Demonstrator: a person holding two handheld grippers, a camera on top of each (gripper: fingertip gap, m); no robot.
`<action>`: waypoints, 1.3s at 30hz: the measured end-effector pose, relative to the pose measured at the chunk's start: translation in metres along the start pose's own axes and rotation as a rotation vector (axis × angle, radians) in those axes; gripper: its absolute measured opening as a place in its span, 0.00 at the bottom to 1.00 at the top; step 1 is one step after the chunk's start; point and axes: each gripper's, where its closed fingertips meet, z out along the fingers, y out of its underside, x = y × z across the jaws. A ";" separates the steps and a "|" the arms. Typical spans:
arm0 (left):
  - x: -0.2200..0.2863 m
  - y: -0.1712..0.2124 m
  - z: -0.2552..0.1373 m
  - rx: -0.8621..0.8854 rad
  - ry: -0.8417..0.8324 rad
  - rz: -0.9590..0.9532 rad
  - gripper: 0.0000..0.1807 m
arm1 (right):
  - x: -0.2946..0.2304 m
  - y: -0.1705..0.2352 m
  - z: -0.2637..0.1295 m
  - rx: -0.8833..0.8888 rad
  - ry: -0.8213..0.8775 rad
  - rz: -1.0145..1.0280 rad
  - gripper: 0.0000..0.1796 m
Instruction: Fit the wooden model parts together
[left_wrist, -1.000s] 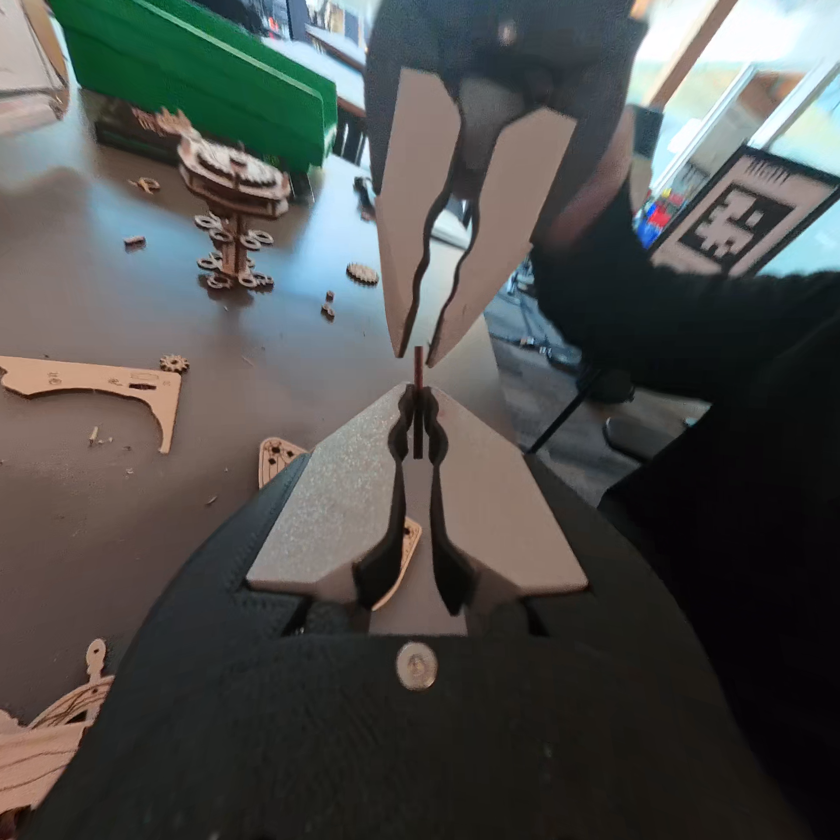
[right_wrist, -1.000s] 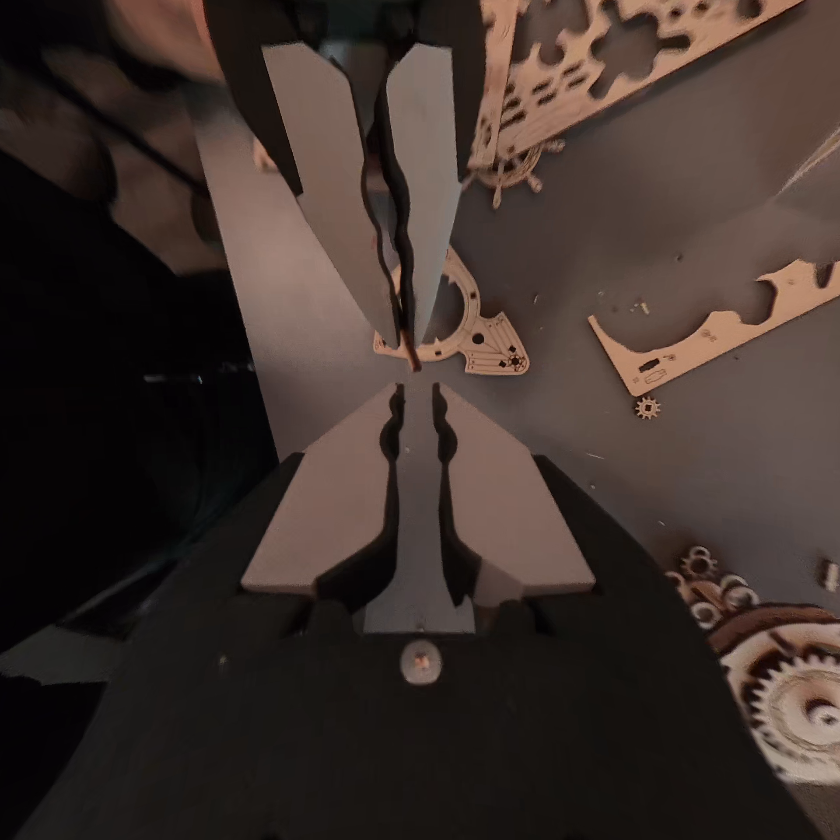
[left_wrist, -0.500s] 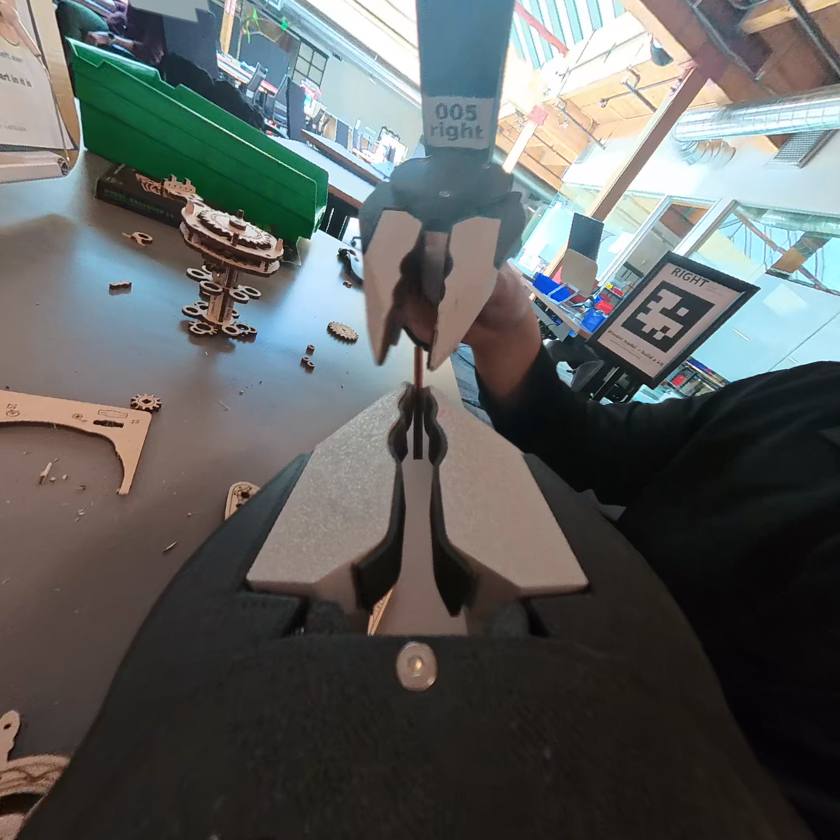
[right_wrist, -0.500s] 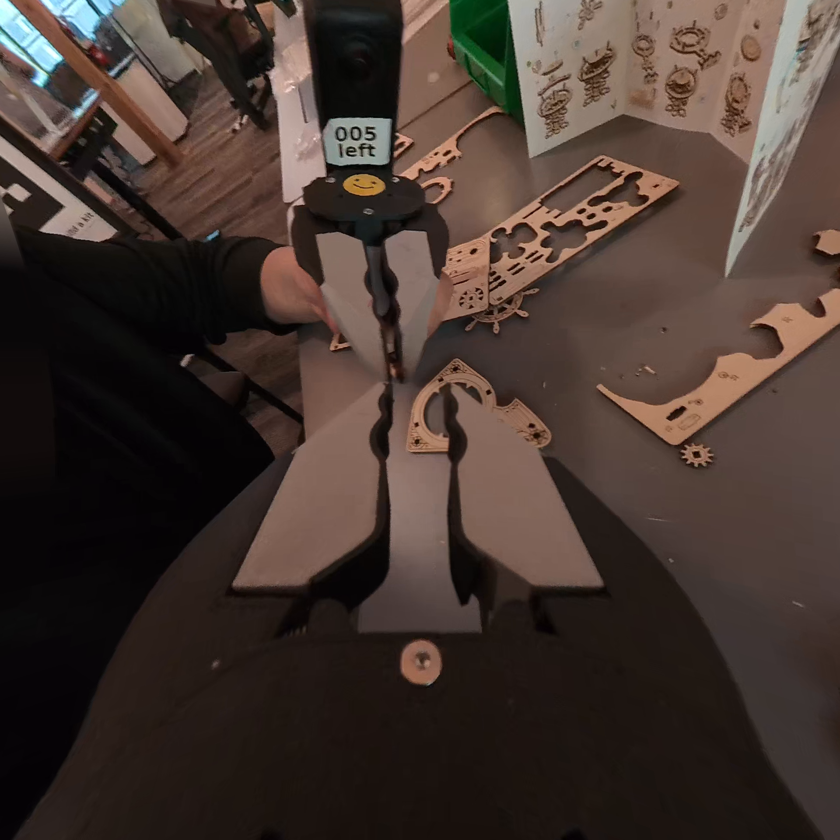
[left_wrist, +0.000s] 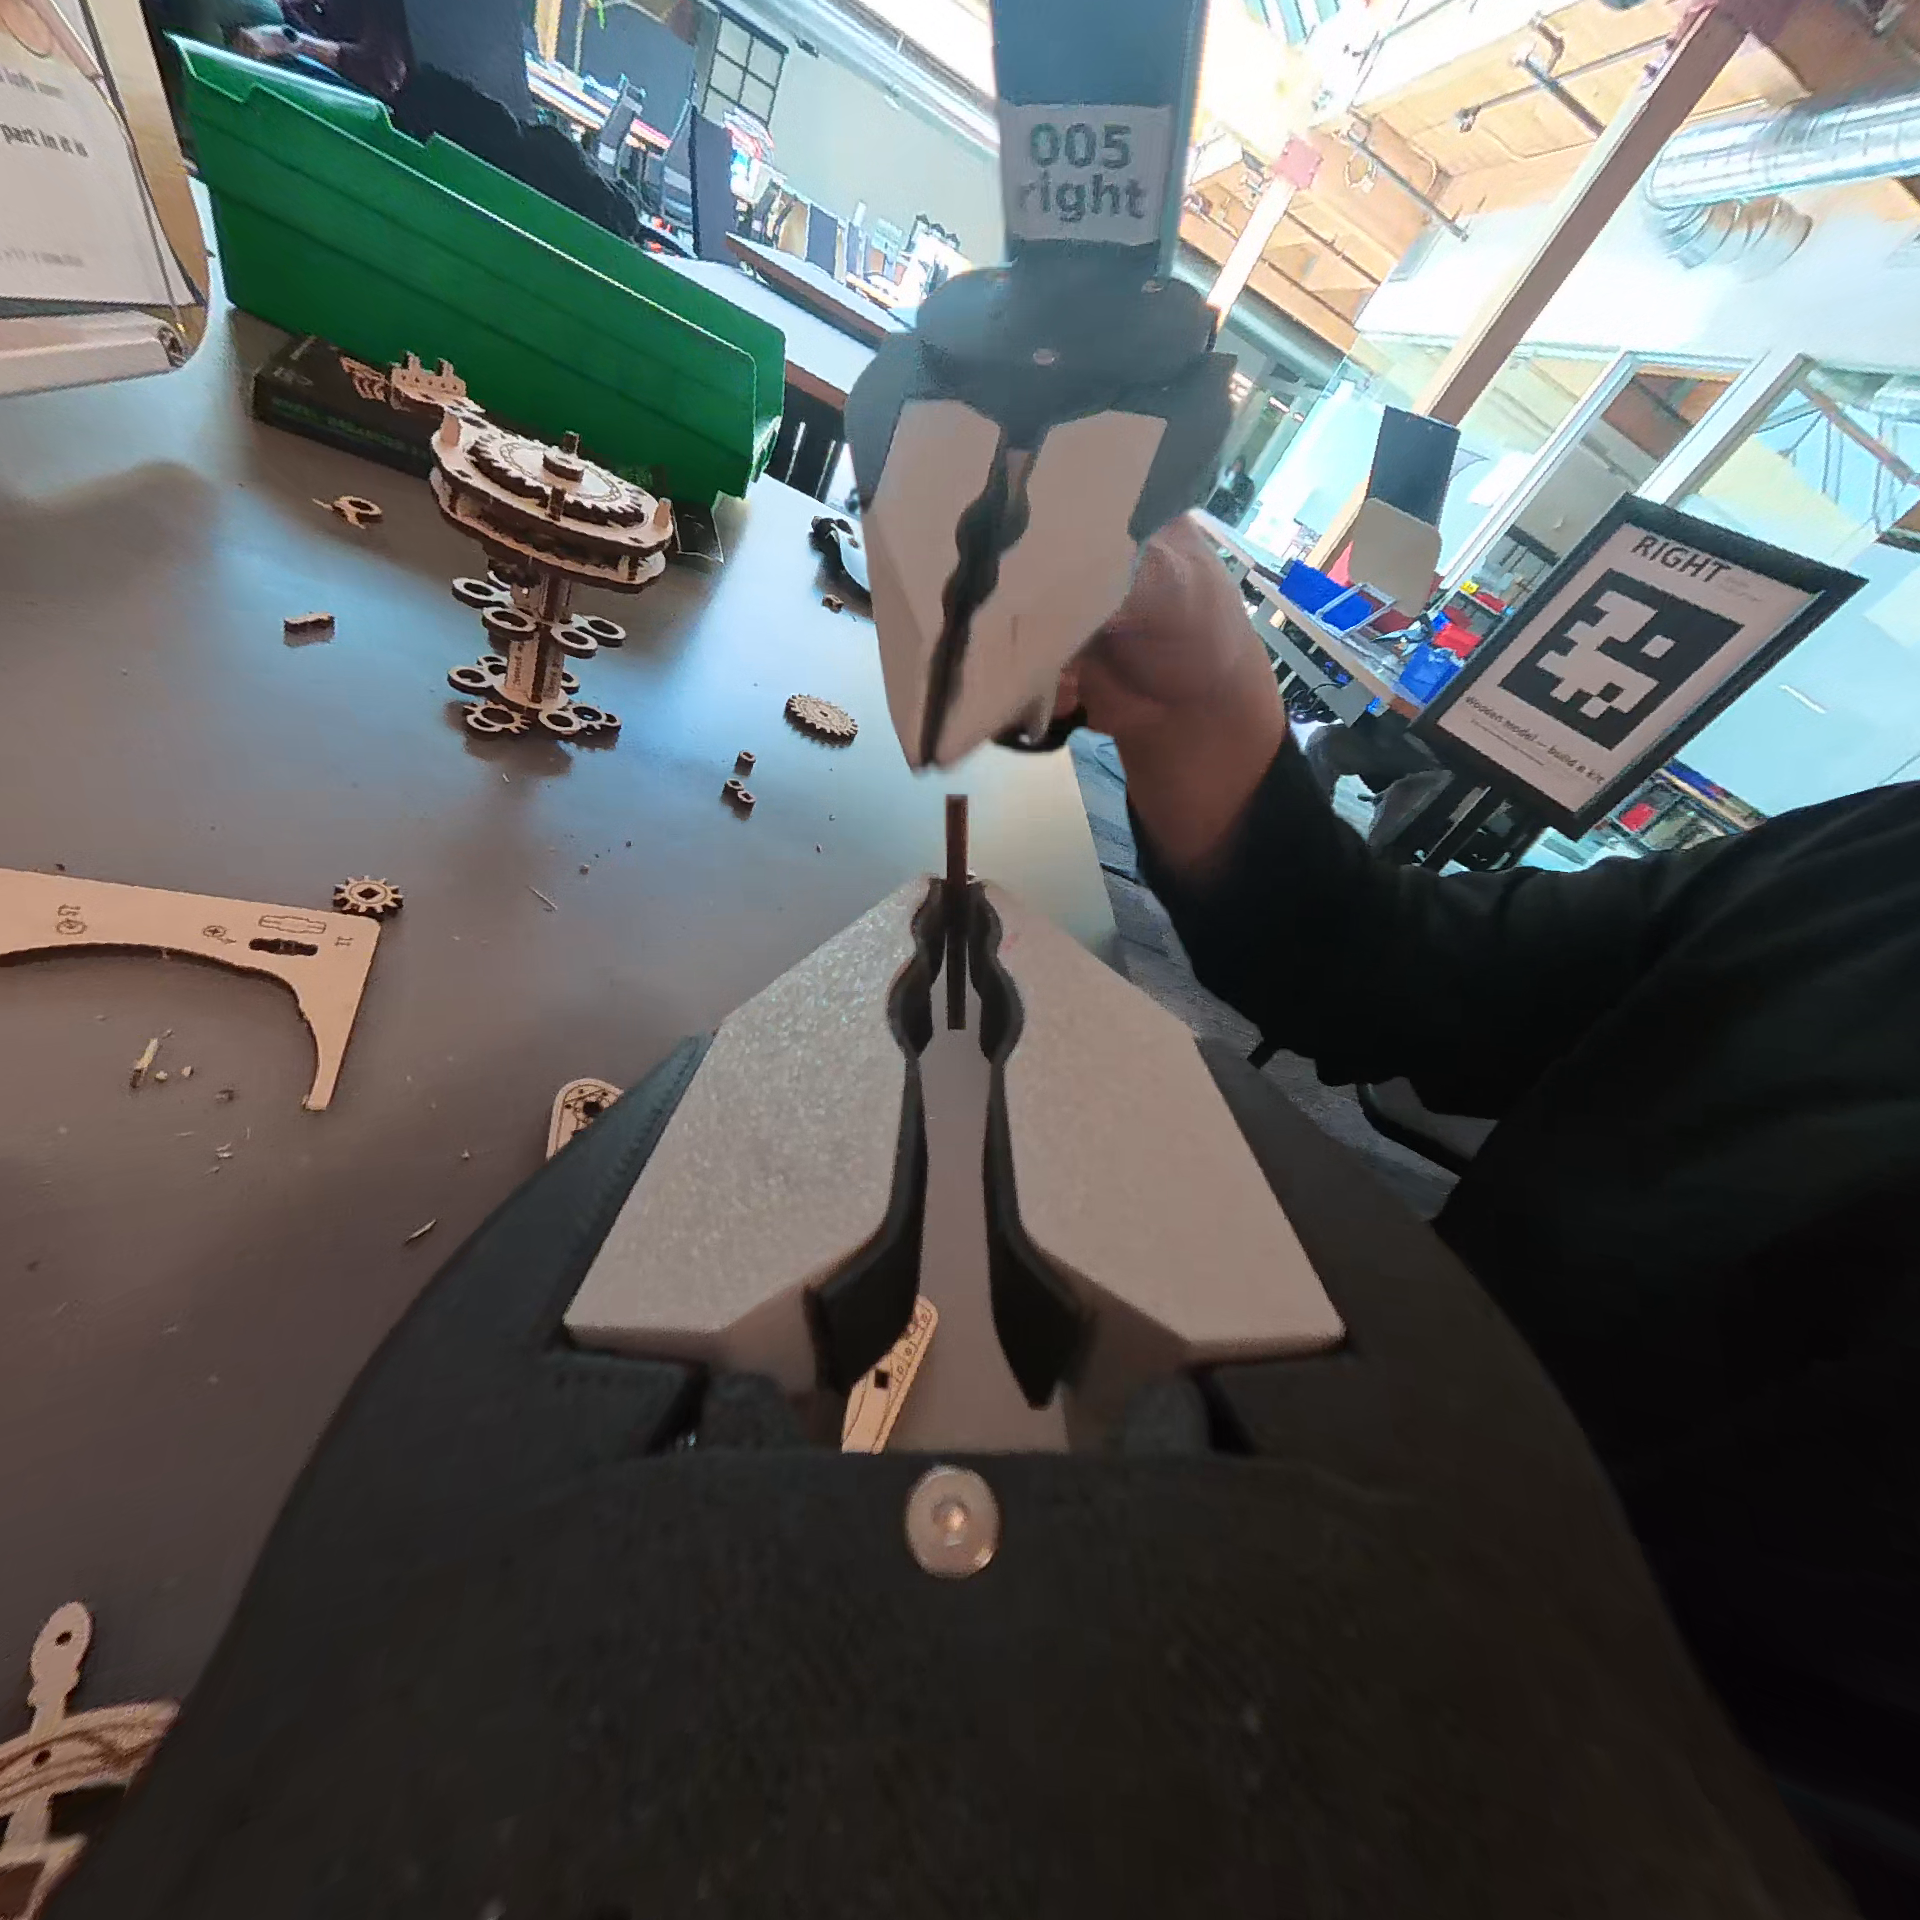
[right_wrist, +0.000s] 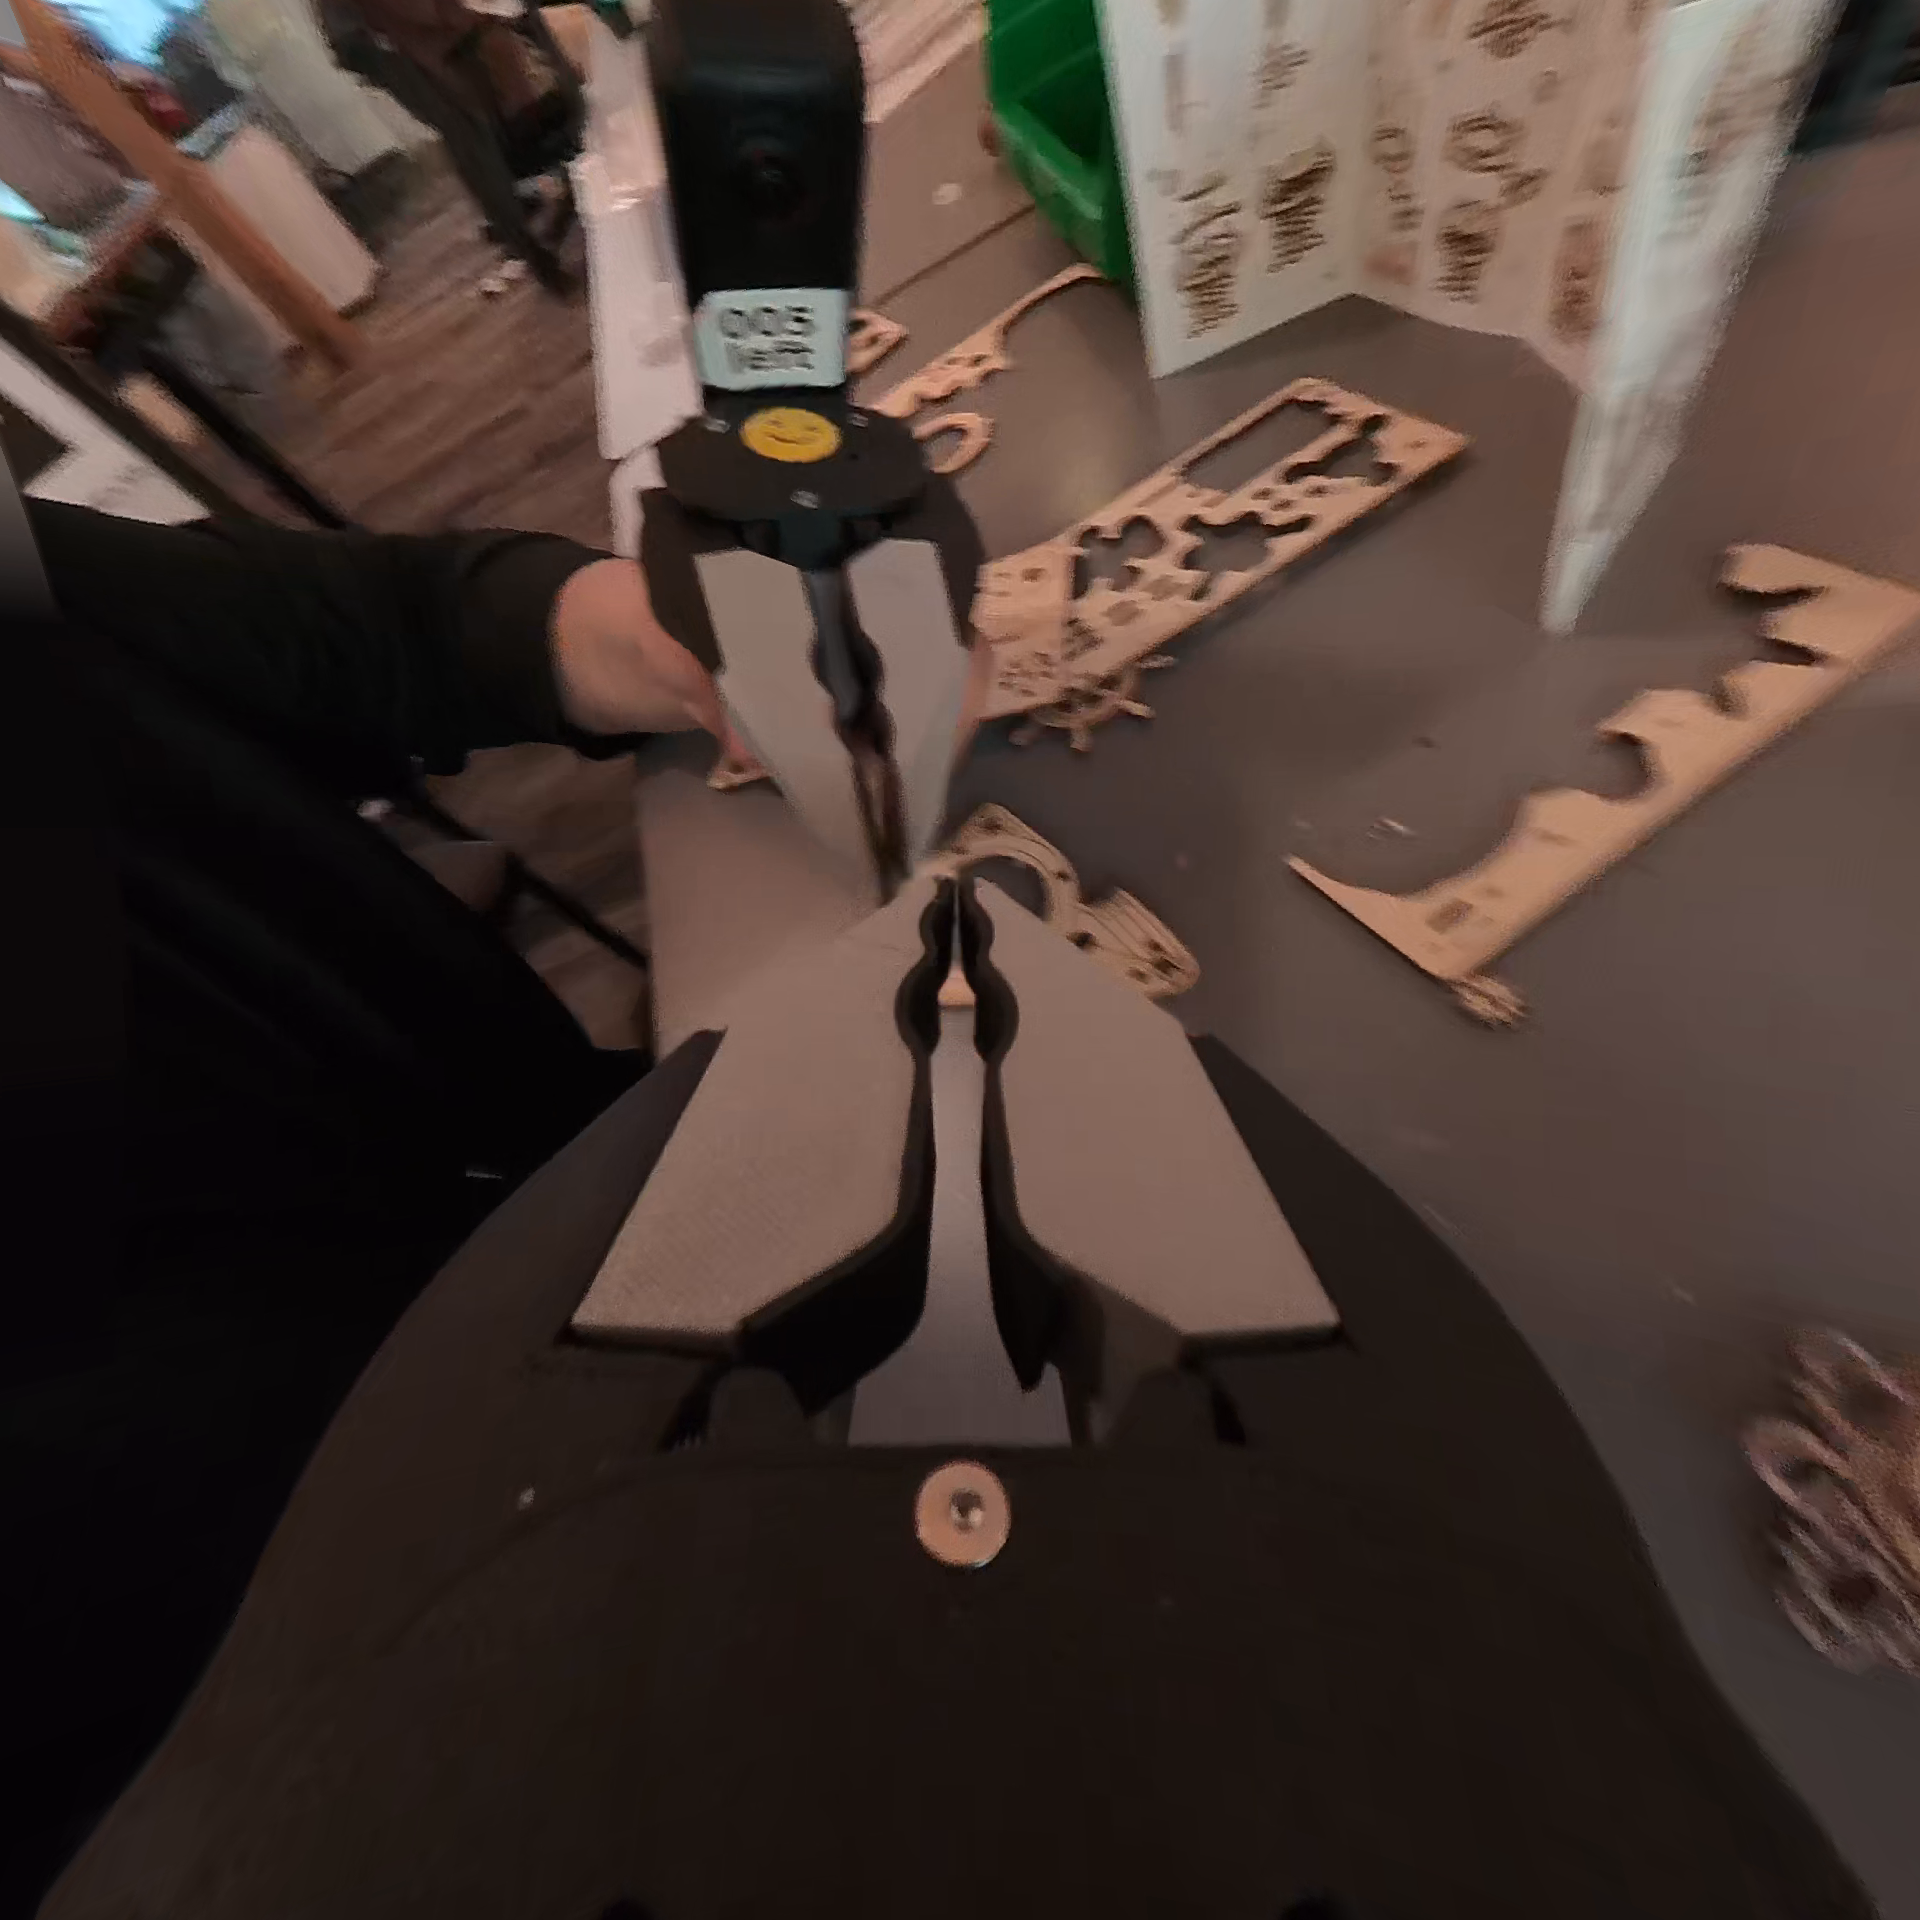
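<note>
My left gripper (left_wrist: 956, 896) is shut on a thin dark wooden stick (left_wrist: 956, 842), which stands up out of its fingertips. My right gripper (left_wrist: 930, 756) hangs tip-down just above the stick, with a small gap between them. Its jaws are shut and nothing shows in them. In the right wrist view, the right gripper (right_wrist: 954, 891) is shut. The left gripper (right_wrist: 891, 862) points at it tip to tip, and that view is blurred. A part-built wooden gear model (left_wrist: 551, 540) stands on the dark table (left_wrist: 260, 727).
A green bin (left_wrist: 488, 270) stands behind the model. A cut-out wooden sheet (left_wrist: 208, 956), a small gear (left_wrist: 369, 894) and another gear (left_wrist: 821, 717) lie on the table. Punched sheets (right_wrist: 1216, 551), a wavy offcut (right_wrist: 1621, 800), an arc piece (right_wrist: 1081, 914) and a folded instruction sheet (right_wrist: 1351, 156) lie farther off. The table edge is on the right. Both grippers' tips are close together, under 4 cm apart. From either gripper's tips it is about 15 cm to the part-built wooden gear model (left_wrist: 551, 540).
My right gripper was open with its tips at the top of the stick. It has now shut and drawn back a little. My left gripper still holds the stick.
</note>
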 end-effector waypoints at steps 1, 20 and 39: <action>-0.001 0.000 -0.002 -0.001 -0.009 0.008 0.01 | 0.013 0.004 -0.015 0.002 0.075 -0.010 0.01; -0.009 0.017 0.009 -0.110 -0.064 0.178 0.01 | 0.119 0.145 -0.112 -0.300 0.515 -0.037 0.08; -0.015 0.015 0.008 -0.115 -0.099 0.199 0.01 | 0.071 0.119 -0.075 -0.183 0.190 -0.137 0.01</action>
